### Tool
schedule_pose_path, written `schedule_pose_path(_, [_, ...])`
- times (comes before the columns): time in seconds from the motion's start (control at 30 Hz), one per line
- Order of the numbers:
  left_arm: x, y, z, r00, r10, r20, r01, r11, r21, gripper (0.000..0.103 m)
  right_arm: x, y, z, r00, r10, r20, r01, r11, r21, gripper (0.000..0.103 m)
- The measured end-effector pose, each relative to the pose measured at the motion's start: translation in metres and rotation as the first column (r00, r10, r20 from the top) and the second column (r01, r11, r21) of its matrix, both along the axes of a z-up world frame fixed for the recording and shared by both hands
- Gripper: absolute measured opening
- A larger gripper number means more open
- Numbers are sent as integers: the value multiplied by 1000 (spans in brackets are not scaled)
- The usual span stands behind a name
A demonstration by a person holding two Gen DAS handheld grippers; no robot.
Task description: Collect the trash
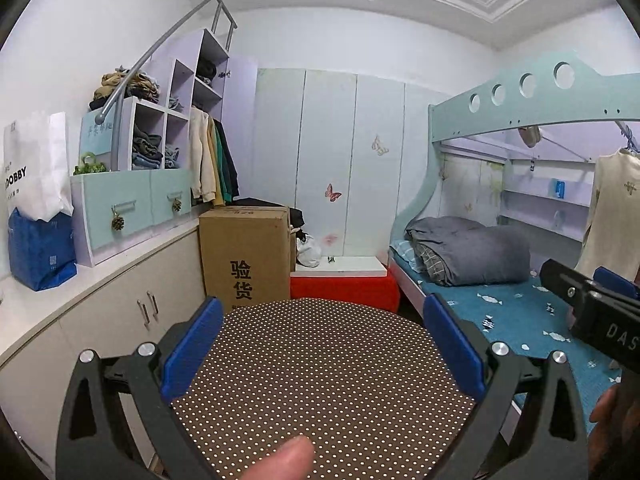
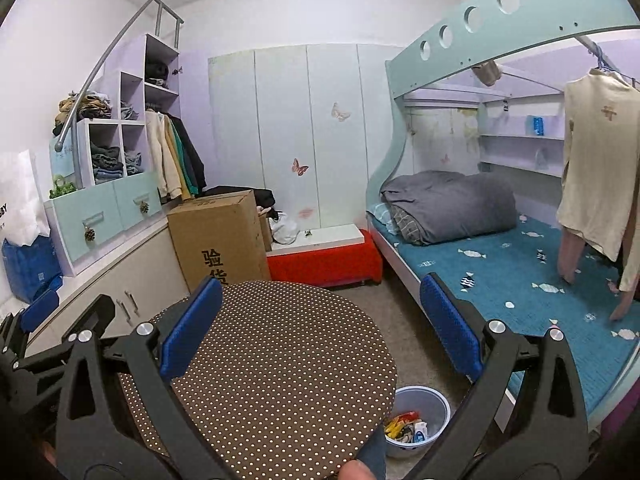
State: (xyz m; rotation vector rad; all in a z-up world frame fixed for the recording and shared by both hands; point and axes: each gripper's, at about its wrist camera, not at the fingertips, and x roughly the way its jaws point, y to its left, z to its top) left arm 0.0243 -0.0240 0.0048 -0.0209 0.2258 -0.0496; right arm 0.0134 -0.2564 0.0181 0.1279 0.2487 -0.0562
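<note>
A round table with a brown white-dotted cloth [image 1: 320, 376] lies right below both grippers; it also shows in the right wrist view [image 2: 272, 360]. A white and blue bin [image 2: 416, 420] stands on the floor by the table's right edge and holds several colourful wrappers [image 2: 404, 428]. My left gripper [image 1: 324, 344] is open and empty above the cloth. My right gripper [image 2: 320, 328] is open and empty above the table's right side, and its black body [image 1: 600, 308] shows at the right of the left wrist view. No trash shows on the table.
A cardboard box [image 1: 244, 256] and a red bench [image 1: 344, 288] stand behind the table. A bunk bed with a teal sheet [image 2: 512, 276] and a grey blanket [image 2: 448, 204] is on the right. White cabinets with shelves and bags [image 1: 40, 208] run along the left.
</note>
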Motion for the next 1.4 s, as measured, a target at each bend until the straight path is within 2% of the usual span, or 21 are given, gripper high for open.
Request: schedule_pose_path(1.4, [-10,-8,-2,999,-40,-3,40,999,-35,98,-7,-1,-1,1000,-17,2,17,1000,0,97])
